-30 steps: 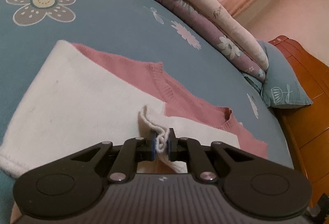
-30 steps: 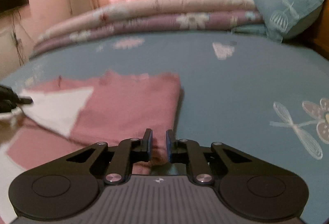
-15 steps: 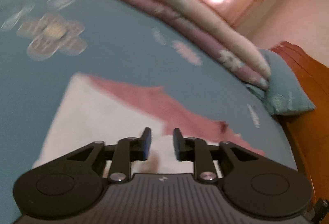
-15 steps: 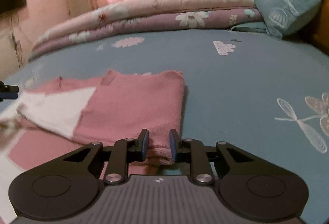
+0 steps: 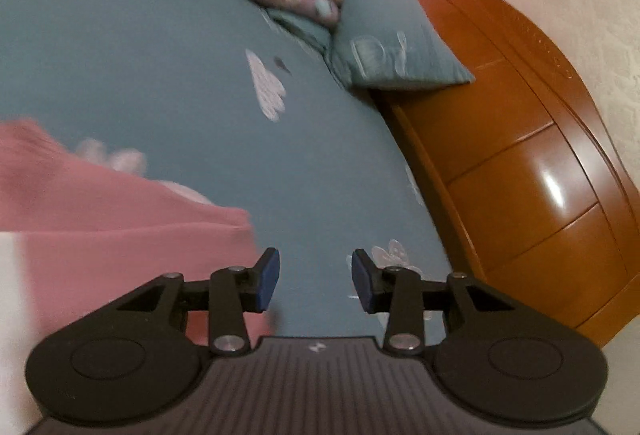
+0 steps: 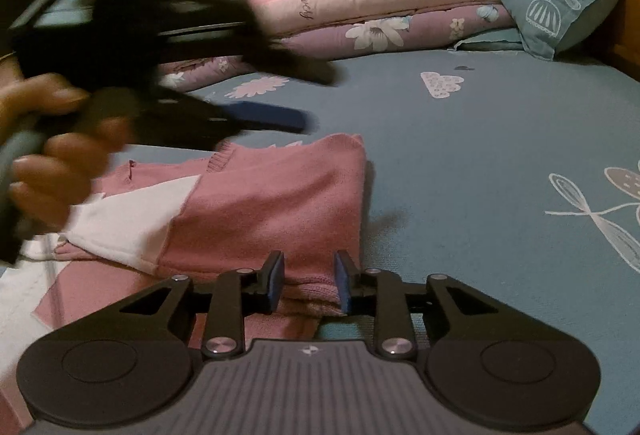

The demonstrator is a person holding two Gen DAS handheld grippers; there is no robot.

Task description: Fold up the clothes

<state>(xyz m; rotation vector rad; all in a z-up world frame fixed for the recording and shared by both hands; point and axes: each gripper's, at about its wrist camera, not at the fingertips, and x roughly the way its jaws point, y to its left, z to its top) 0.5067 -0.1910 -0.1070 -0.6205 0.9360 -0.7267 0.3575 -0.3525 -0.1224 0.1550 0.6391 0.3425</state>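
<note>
Left gripper (image 5: 315, 281), jaws just widening, empty, is hovering over the bedsheet (image 5: 168, 75); right gripper (image 6: 309, 285), also widening, is straddling the pink sweater (image 6: 272, 203) hem at 6 o'clock.

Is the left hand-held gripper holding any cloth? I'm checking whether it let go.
No. The left hand-held gripper has its jaws apart with only the blue bedsheet between them; the pink sweater lies beside it.

Pink-and-white sweater (image 6: 272, 203), folded, on bed
</note>
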